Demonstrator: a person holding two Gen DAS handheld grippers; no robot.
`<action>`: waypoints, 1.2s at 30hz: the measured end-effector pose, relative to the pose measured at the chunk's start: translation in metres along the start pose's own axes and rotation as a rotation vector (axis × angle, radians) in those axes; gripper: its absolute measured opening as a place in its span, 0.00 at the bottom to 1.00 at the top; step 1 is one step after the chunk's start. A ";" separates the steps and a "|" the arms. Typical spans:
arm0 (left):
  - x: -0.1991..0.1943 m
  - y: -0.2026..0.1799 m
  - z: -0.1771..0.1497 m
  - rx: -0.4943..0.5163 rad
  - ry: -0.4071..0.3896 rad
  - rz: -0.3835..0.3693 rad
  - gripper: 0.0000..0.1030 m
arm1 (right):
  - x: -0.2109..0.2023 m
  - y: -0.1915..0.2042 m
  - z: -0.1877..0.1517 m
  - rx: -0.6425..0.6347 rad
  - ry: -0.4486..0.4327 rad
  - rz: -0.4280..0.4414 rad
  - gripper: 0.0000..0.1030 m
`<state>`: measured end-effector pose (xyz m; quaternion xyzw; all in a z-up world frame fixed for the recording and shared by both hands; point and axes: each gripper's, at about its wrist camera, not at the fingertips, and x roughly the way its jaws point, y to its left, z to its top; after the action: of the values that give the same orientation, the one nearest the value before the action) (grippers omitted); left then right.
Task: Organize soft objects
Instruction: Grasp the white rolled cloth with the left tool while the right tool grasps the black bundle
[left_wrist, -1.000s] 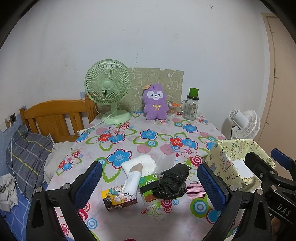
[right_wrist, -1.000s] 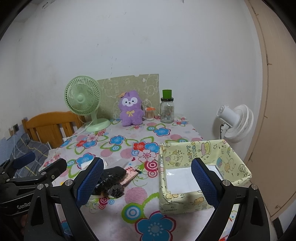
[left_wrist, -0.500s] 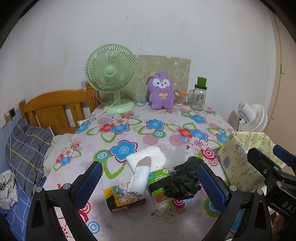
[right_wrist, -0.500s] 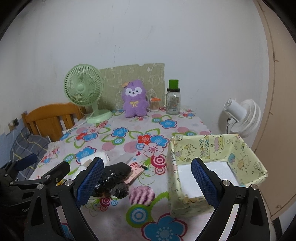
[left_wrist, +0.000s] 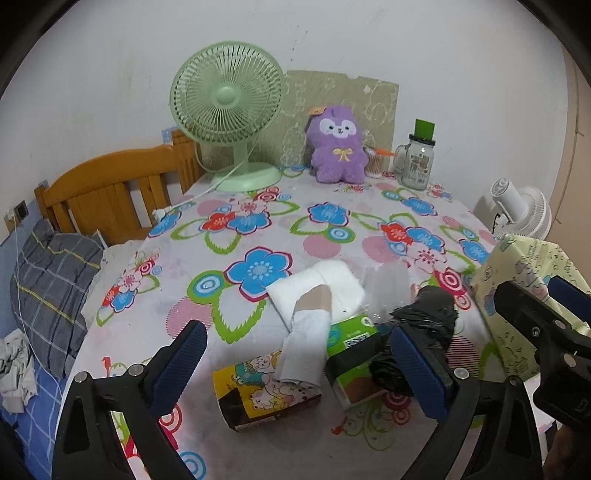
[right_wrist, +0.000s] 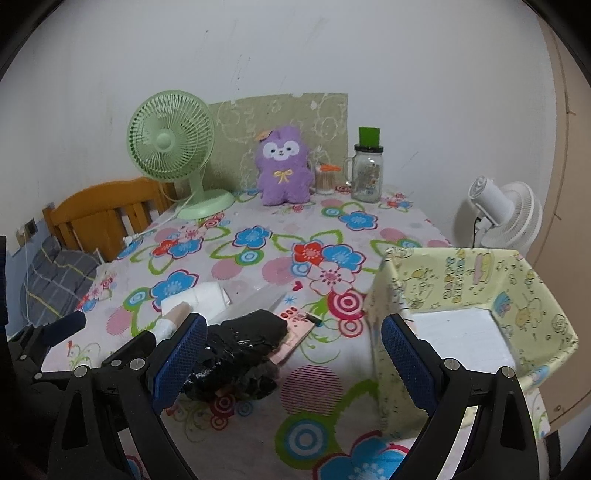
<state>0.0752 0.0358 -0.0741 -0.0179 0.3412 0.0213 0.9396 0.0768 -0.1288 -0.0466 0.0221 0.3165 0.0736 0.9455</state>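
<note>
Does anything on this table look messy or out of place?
Yes. Near the front edge, a white roll, a black plastic bag and two tissue packs lie heaped together; the yellow box holds none of them.

fan (left_wrist: 226, 96) left of plush toy (left_wrist: 335, 144) at table's back, jar (left_wrist: 417, 162) right, box (right_wrist: 469, 325) at right edge

Two fans (left_wrist: 226, 107) (left_wrist: 523, 210), one plush (left_wrist: 337, 144), one jar (left_wrist: 417, 162), maybe two tissue packs (left_wrist: 266, 391) (left_wrist: 351, 354).
</note>
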 end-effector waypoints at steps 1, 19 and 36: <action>0.004 0.002 0.000 -0.003 0.008 0.000 0.97 | 0.003 0.002 0.000 -0.001 0.005 0.001 0.94; 0.052 0.014 -0.004 -0.007 0.111 -0.014 0.84 | 0.062 0.023 -0.007 -0.008 0.151 0.024 0.92; 0.067 0.005 -0.010 0.008 0.169 -0.122 0.29 | 0.082 0.036 -0.015 0.033 0.237 0.134 0.59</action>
<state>0.1196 0.0424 -0.1245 -0.0368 0.4178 -0.0390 0.9069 0.1279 -0.0812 -0.1041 0.0499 0.4251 0.1335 0.8938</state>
